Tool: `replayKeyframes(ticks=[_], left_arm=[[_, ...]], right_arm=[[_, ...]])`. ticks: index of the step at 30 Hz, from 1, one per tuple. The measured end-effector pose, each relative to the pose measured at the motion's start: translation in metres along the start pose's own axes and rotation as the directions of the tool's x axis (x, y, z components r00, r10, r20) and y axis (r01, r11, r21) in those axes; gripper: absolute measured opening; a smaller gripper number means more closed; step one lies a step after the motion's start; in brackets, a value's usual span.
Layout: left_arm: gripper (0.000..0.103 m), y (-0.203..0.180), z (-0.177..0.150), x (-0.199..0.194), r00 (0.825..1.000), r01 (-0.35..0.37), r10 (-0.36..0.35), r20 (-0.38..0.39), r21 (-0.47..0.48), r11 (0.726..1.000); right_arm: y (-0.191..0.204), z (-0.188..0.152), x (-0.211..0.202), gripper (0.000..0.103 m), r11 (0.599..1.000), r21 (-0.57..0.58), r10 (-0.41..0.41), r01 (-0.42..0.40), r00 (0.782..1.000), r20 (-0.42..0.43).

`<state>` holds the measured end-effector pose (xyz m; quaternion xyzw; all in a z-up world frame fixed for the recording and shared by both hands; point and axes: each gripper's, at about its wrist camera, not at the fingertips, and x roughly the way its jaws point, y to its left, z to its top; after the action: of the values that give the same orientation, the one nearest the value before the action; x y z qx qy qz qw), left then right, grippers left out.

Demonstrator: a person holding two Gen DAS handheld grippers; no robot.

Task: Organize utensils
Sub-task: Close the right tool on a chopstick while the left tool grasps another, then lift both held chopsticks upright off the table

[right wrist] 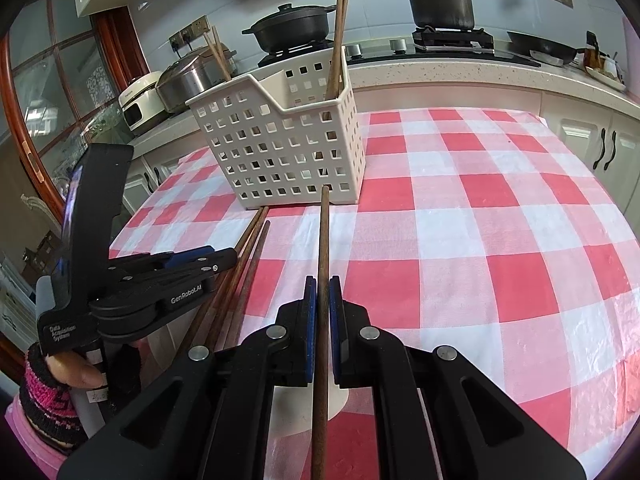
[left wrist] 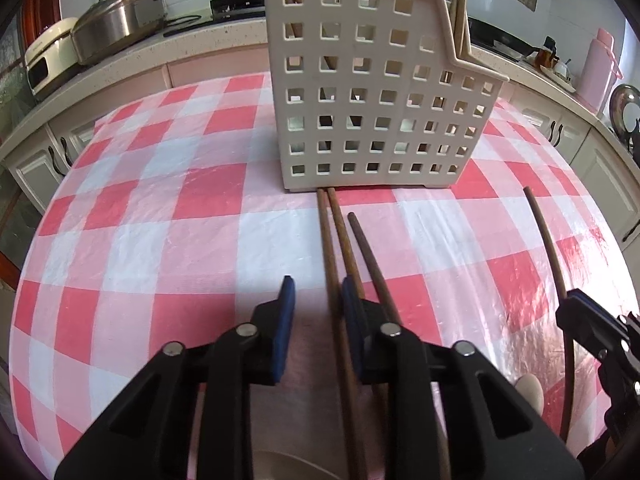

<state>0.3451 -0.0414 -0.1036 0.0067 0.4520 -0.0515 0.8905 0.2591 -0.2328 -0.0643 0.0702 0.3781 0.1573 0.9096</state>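
Note:
A cream perforated basket (left wrist: 372, 92) stands on the checked tablecloth and holds a few upright chopsticks (right wrist: 338, 36); it also shows in the right wrist view (right wrist: 280, 144). Three brown chopsticks (left wrist: 340, 248) lie in front of it. My left gripper (left wrist: 316, 300) is open, low over them, with one chopstick between its pads and the others under the right finger. My right gripper (right wrist: 322, 300) is shut on a single brown chopstick (right wrist: 323, 240) that points toward the basket. That chopstick shows in the left wrist view (left wrist: 552, 248).
The red and white checked tablecloth (right wrist: 480, 220) covers the table. A kitchen counter behind holds a rice cooker (left wrist: 120, 20), black pots (right wrist: 440, 0) on a stove and a pink flask (left wrist: 598, 64). A white dish (right wrist: 300, 404) lies under my right gripper.

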Motion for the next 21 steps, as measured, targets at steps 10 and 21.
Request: replayKeyframes(ticks=[10,21], left_arm=[[0.007,-0.004,0.009,0.009,0.999,0.024,-0.023,-0.022,0.014,1.000],[0.006,0.000,-0.009,-0.022,0.997,0.072,-0.072,0.034,0.014,0.997]], right_arm=[[0.000,0.000,0.001,0.007,1.000,0.004,-0.003,0.003,1.000,-0.007],[0.010,0.003,-0.006,0.007,1.000,-0.010,-0.006,0.006,1.000,0.011]])
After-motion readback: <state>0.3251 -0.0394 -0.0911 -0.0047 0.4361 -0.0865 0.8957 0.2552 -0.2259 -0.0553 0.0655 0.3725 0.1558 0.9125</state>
